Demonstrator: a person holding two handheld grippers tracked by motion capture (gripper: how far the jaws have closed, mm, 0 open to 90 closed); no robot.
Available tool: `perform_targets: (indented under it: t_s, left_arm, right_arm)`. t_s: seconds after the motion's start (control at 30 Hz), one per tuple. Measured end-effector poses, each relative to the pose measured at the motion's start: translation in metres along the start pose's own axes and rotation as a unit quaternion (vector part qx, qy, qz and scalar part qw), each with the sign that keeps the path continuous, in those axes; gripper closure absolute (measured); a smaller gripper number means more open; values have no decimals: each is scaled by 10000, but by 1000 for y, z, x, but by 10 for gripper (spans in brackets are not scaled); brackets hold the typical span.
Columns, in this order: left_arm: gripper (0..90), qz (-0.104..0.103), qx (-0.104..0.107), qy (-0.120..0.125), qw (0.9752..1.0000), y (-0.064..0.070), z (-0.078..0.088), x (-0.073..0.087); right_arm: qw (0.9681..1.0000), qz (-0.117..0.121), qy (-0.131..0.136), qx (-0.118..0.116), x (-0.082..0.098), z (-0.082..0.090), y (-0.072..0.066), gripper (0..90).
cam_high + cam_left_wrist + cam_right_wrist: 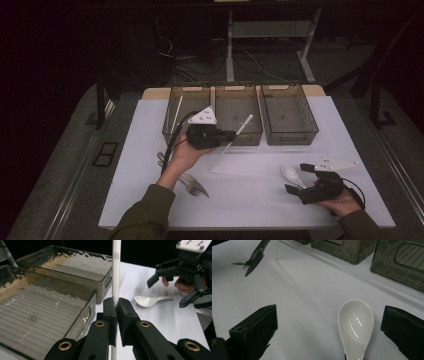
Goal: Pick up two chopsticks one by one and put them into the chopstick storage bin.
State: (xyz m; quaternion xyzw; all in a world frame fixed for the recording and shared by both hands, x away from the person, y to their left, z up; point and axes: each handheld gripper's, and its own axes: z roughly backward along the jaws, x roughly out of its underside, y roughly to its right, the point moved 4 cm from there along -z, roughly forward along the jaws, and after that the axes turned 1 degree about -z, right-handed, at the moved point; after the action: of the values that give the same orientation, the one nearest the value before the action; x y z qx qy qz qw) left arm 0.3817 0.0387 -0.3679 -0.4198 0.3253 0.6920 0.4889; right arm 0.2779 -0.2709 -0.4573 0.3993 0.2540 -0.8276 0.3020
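High view: catalogue of the scene, largest item first.
Table (150,200): white top; carries every item below.
Trays (289,111): three smoked see-through trays in a row along the far edge of the table. The left one holds a white chopstick leaning on its wall; the middle and right trays look bare.
Left gripper (231,135): held above the table just in front of the middle tray. Jaws pressed together on a white stick, seen clearly in the left gripper view.
Right gripper (297,178): near the front right corner of the table, low over the top. Jaws stand wide apart with nothing clamped; the spoon's handle end lies between them, and no pad touches it.
White stick (116,270): slim and plain, with a small mark near its upper part. It runs up out of the closed jaws and is raised clear of the table, over the near wall of the middle tray.
Forks (192,184): metal, lying together near the front left part of the table.
Spoon (355,325): white ceramic, bowl up, flat on the table towards the front right corner.
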Motion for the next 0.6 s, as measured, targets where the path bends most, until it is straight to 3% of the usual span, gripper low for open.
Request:
perform_targets:
  t_s: [0.33, 0.6]
  left_arm:
    - [844, 128, -306, 300, 9990, -16, 31, -20]
    - [844, 249, -640, 403, 9968, -41, 58, -40]
  right_arm:
    - [10000, -24, 13, 2, 0, 1, 0, 7]
    - [10000, -30, 29, 6, 0, 1, 0, 7]
